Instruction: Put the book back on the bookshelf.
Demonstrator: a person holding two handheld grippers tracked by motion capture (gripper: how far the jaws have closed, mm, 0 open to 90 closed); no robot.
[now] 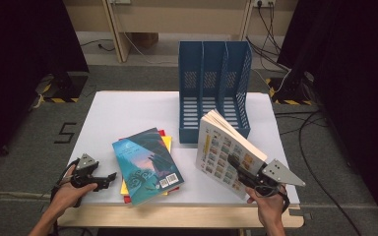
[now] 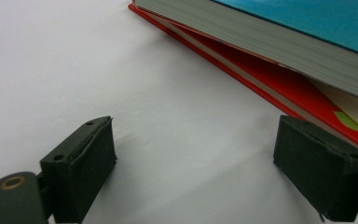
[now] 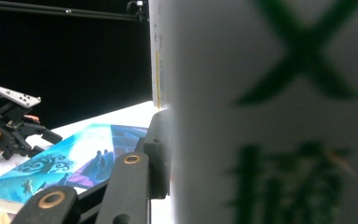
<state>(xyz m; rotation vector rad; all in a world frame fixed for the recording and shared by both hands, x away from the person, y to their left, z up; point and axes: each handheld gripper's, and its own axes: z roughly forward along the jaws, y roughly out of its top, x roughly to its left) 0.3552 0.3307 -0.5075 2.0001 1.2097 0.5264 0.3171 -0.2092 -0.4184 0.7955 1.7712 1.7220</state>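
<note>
White tabletop (image 1: 128, 110), dark curtains behind. At left, left gripper (image 1: 109, 176) low on the surface, jaws wide, holding nothing, just beside stacked books (image 1: 147, 164). At right, right gripper (image 1: 234, 162) clamped on white book (image 1: 224, 147), raised tilted before blue file rack (image 1: 214, 88).

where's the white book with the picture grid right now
In the high view the white book is at the table's right front, tilted up in the right gripper, just before the blue file rack.
</note>
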